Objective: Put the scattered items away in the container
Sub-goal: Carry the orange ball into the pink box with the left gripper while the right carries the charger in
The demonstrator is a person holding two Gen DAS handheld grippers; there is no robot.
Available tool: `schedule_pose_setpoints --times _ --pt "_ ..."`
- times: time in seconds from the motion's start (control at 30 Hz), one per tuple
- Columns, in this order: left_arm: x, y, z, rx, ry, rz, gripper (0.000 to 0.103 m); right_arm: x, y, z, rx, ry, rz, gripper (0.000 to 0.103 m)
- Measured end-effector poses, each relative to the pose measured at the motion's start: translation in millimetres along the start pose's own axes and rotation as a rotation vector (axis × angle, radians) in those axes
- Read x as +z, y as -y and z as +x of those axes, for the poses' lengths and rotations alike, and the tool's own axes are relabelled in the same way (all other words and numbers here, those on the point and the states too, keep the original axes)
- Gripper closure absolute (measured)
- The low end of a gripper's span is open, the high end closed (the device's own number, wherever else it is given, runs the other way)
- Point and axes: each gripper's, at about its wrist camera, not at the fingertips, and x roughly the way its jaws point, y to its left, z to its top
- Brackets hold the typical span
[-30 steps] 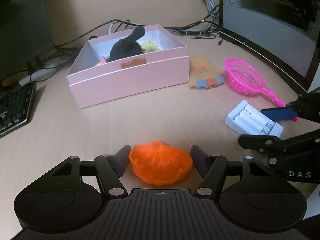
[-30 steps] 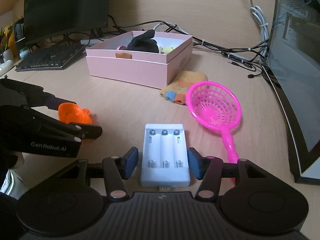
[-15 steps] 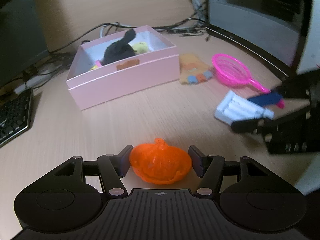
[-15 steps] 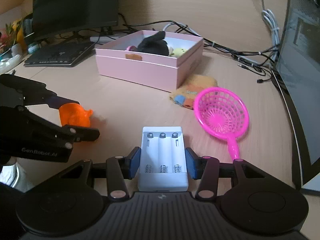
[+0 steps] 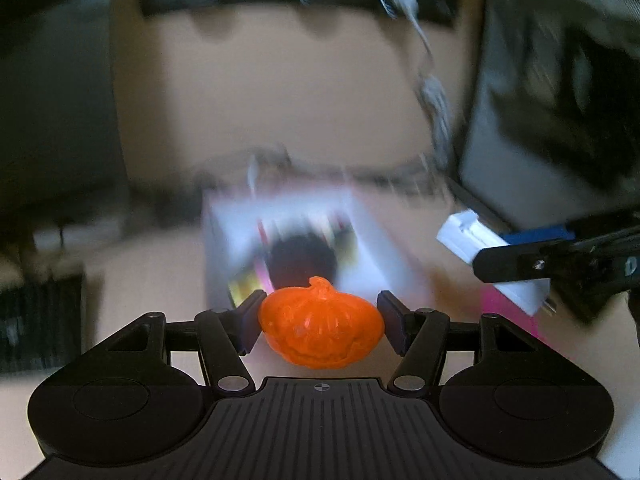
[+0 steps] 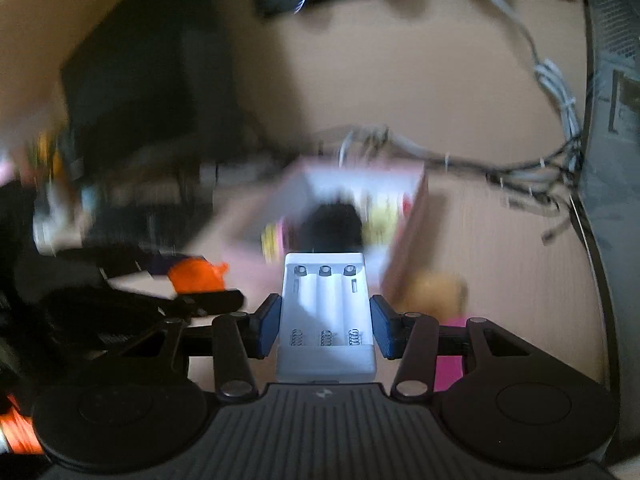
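Both tools have risen off the table since a moment ago and now hang in front of the pink box (image 5: 280,236), which is blurred. Left tool (image 5: 320,322) is clamped on the orange pumpkin (image 5: 320,334), stem up, its wide side spanning pad to pad. Right tool (image 6: 325,322) grips the white battery charger (image 6: 326,320) by its long sides, its length running straight ahead toward the box, slots facing up. Beyond, a dark toy (image 6: 332,228) lies inside the box; cables (image 6: 532,176) trail along the table's far edge.
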Motion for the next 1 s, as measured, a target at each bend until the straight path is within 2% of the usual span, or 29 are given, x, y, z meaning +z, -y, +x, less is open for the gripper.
schedule_pose_setpoints --times 0.07,0.17,0.2,0.23,0.27,0.4,0.47,0.57,0.77,0.87,1.0 --pt "25.9 -12.3 7.4 0.023 0.071 0.01 0.037 32.1 8.8 9.4 0.031 0.06 0.092 0.056" --pt "60.8 -28.8 24.7 0.006 0.138 0.021 0.034 73.4 20.3 27.9 0.06 0.133 0.173 0.056" --pt "70.8 -34.1 34.0 0.002 0.144 0.022 0.016 84.1 24.5 34.8 0.062 0.147 0.191 0.055" --pt "78.6 -40.1 44.7 0.005 0.137 0.016 0.006 93.4 29.4 42.0 0.066 0.16 0.211 0.049" --pt "82.9 -45.3 52.9 0.013 0.131 0.005 0.008 101.9 34.5 48.8 0.065 0.173 0.235 0.041" --pt "82.6 -65.0 68.1 0.012 0.094 -0.074 0.008 114.0 44.6 50.6 -0.004 0.222 0.266 0.037" --pt "69.0 -68.3 66.2 -0.001 0.068 -0.091 0.008 106.5 49.4 42.7 -0.045 0.243 0.264 0.03" --pt "38.9 -57.4 51.5 -0.024 0.04 -0.045 0.007 80.5 53.6 33.7 -0.162 0.223 0.225 0.03" --pt "-20.1 -1.7 16.8 -0.119 -0.034 0.101 0.004 -4.2 56.8 17.3 -0.419 0.092 0.077 0.029" --pt "-43.9 24.0 16.8 -0.118 -0.136 0.115 0.004 -40.6 65.2 10.0 -0.457 0.022 0.084 0.029" --pt "-62.2 44.8 18.2 -0.077 -0.246 0.063 0.003 -59.7 74.6 -0.8 -0.417 0.002 0.163 0.03"
